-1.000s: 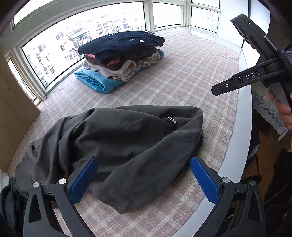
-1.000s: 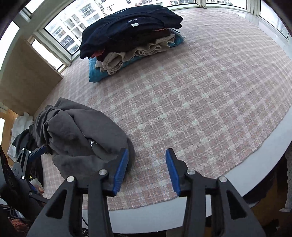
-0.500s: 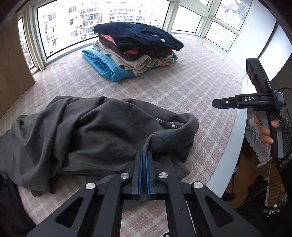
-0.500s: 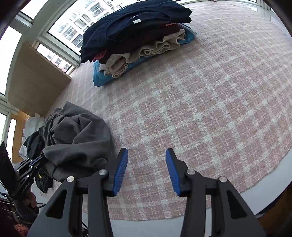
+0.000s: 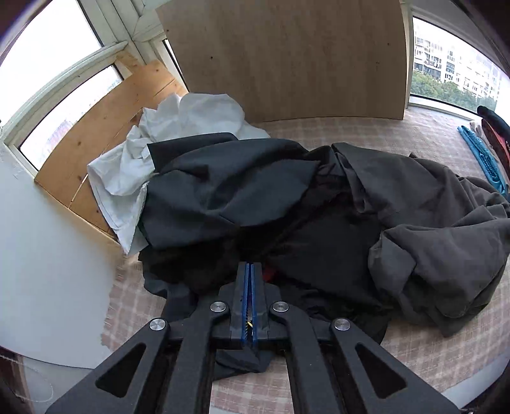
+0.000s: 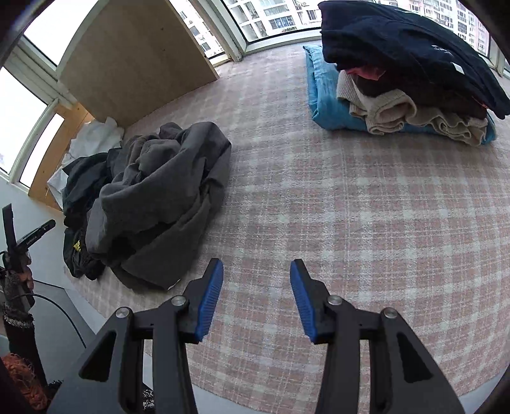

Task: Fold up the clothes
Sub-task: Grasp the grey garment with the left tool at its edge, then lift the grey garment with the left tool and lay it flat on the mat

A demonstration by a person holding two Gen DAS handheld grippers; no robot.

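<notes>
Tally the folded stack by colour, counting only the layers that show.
Navy garment: 1
Pink garment: 1
Dark brown garment: 1
Beige knit: 1
Blue garment: 1
Total: 5 visible layers; any hidden between them cannot be told.

Probably a high-rise flat: bay windows (image 6: pixel 271 19) with apartment blocks (image 5: pixel 446 63) outside, checked tablecloth (image 6: pixel 350 207), stacked folded clothes (image 6: pixel 408 79) are seen.

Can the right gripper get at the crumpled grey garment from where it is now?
Probably yes: the right gripper is open and empty, and only bare checked cloth lies between it and the grey garment.
</notes>
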